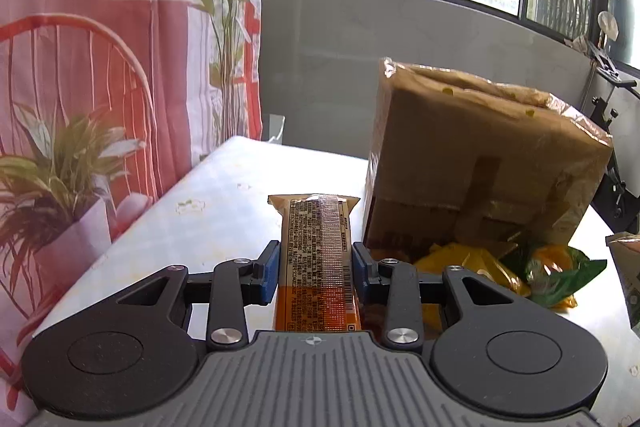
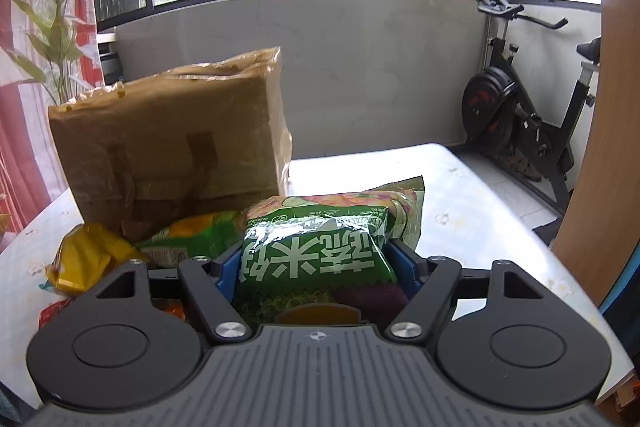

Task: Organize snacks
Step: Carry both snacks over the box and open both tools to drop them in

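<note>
While its blue pads press both long edges of an orange snack bar [image 1: 316, 259], the left gripper [image 1: 316, 267] points level over the white table [image 1: 208, 211]; the right gripper [image 2: 316, 267] clamps a green snack packet [image 2: 312, 263] amid loose packets [image 2: 92, 259] before the taped cardboard box [image 2: 172, 135]

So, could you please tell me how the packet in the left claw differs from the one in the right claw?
The orange packet in the left claw is long and narrow, showing fine print and a barcode. The green packet in the right claw is wider and puffier, with large white characters. Both are sealed snacks, gripped between blue pads, near the cardboard box.
</note>
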Demonstrator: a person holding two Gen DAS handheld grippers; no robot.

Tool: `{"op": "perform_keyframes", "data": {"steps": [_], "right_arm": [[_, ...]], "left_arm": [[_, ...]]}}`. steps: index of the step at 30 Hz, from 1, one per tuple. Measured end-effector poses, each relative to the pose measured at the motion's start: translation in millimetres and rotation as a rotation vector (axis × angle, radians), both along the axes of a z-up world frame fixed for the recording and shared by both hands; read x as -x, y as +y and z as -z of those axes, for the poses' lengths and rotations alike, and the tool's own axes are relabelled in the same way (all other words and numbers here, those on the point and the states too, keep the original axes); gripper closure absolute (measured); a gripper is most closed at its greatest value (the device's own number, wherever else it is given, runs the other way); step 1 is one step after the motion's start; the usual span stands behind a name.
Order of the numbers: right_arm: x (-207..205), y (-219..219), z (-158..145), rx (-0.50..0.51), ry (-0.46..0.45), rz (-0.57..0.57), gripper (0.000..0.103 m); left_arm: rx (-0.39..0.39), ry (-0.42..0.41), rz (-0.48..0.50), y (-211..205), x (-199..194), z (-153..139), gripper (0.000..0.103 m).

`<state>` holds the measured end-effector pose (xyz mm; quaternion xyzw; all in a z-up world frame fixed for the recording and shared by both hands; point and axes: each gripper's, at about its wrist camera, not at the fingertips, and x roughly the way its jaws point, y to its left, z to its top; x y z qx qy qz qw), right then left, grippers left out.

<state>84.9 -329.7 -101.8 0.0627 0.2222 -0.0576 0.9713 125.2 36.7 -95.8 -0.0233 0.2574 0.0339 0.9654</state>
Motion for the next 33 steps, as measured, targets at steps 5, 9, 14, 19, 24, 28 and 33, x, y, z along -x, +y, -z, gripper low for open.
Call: {"op": "perform_keyframes", "data": {"steps": [5,9,14,19,24,28,33], "right_arm": [[-1.6,-10.3,-19.8,0.004,-0.071,0.017,0.029],[-8.0,-13.2,-38.8,0.017,-0.137,-0.004,0.029],[-19.4,-10.9,-64.9,0.019,-0.218,-0.056,0.029],[-53.9,-4.4,-90.2,0.002,-0.296,-0.127,0.029],[-109.1,16.8,-110.6,0.04,-0.353,-0.221,0.029],[-163.5,37.7,-112.3,0.037,-0.313,-0.27,0.029],[-213.2,55.8,-96.6,0.04,-0.22,-0.292,0.029]], "left_arm": [[-0.015,-0.067,0.017,-3.4,-8.0,-23.5,0.064],[-0.026,-0.116,0.042,-11.1,-12.9,-40.9,0.064],[-0.004,-0.173,0.101,-23.0,-23.3,-63.0,0.064],[0.013,-0.242,0.183,-43.0,-48.1,-88.0,0.064],[0.037,-0.228,0.271,-71.4,-98.2,-101.5,0.064],[0.064,-0.163,0.262,-83.2,-150.2,-97.5,0.064],[0.065,-0.105,0.243,-90.7,-202.4,-83.6,0.064]]}}
